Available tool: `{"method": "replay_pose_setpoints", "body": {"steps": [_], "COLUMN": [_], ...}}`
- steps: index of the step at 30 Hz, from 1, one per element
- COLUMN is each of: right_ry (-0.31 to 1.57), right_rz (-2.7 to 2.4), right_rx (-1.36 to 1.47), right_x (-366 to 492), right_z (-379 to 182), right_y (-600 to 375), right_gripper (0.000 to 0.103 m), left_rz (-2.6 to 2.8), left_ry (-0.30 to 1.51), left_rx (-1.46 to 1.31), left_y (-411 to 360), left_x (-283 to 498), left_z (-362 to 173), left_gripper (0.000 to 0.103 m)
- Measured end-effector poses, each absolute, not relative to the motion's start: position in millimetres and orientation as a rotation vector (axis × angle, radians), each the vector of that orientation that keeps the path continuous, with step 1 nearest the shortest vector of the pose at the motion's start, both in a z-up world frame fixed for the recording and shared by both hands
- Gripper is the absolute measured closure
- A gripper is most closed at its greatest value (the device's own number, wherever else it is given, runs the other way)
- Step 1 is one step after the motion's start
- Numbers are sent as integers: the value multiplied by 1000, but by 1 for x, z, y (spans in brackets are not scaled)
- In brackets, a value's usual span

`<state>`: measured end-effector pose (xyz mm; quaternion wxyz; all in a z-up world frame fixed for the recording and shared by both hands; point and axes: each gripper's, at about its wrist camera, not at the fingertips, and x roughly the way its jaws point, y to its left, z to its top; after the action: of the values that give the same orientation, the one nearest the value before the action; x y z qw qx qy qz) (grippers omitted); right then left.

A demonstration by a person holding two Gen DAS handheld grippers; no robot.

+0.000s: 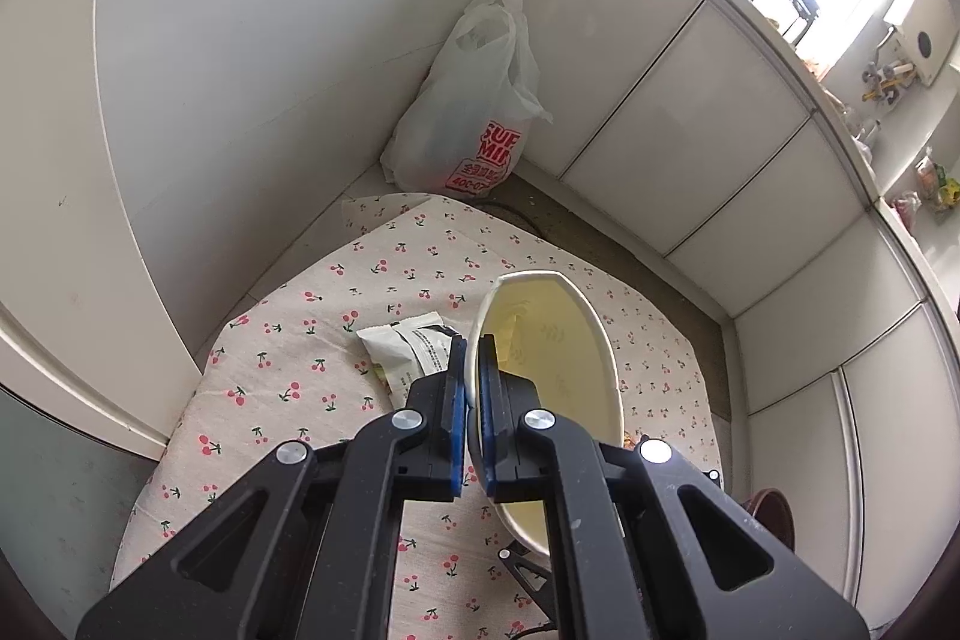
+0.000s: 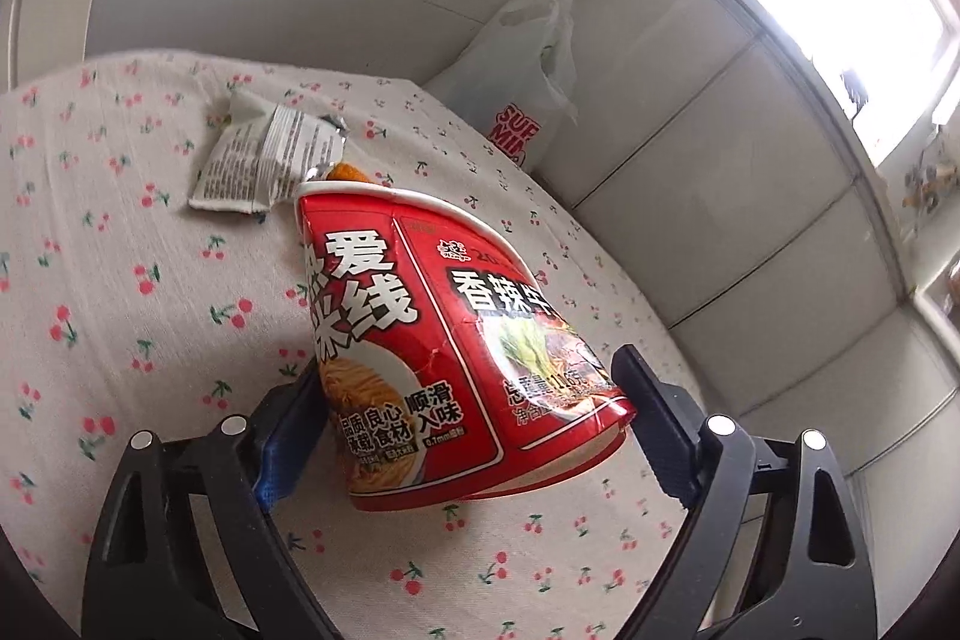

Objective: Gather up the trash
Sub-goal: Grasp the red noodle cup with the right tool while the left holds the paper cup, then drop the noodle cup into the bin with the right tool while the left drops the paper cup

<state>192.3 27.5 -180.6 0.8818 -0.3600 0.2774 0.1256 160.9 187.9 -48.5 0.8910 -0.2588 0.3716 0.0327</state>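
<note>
While draped in a cherry-print cloth (image 1: 288, 364), bench (image 2: 120, 316) fills the lower part of both views, backed by a pale wall and flanked by white cabinet doors (image 1: 678, 112). Beyond the bench's far corner, on the floor against wall and cabinets: a white plastic shopping bag (image 1: 474, 112) with red lettering, handles up, mouth slack, well apart from everything on the cloth.

On to the red noodle cup (image 2: 444, 340), biggest piece of trash here. Tipped hard over above the bench, rim pointing toward the far corner, wall dented and creased, something orange peeking past the rim. From the left wrist camera, only the cup's pale yellow inside and white rim (image 1: 558, 340) on show, mouth turned toward the camera.

Left gripper (image 1: 474, 358) pinching that white rim, blue pads (image 1: 457, 400) nearly pressed together, one outside the wall and one inside. Right gripper (image 2: 468, 400) spread wide around the cup's base; left-hand blue pad (image 2: 288, 454) against the cup wall, right-hand finger standing just off the crumpled bottom edge, so no firm squeeze visible from this side.

Smallest last: a flattened white snack wrapper (image 2: 270, 154) with dense black print, flat on the cloth just beyond the cup's rim, toward the wall side of the bench. Same wrapper (image 1: 408, 346) from the left camera, just beside the cup, partly hidden behind the gripper finger.
</note>
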Motion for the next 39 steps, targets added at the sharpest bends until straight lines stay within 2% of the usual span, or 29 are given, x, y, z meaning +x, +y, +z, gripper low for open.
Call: {"method": "replay_pose_setpoints", "body": {"steps": [8,15,39], "right_ry": [691,697,552], "right_rz": [292,286,199], "right_rx": [-419,-223,27], "right_x": [208,212,162], "right_z": [-156,-130,-43], "right_y": [-5,-29,-114], "right_gripper": [17,17,16], "left_rz": [64,46,-67], "left_ry": [763,755,678], "left_rx": [-534,-531,-511], "left_y": [183,175,102], "left_x": [156,152,132], "left_z": [-45,-40,-8], "left_gripper": [99,99,99]}}
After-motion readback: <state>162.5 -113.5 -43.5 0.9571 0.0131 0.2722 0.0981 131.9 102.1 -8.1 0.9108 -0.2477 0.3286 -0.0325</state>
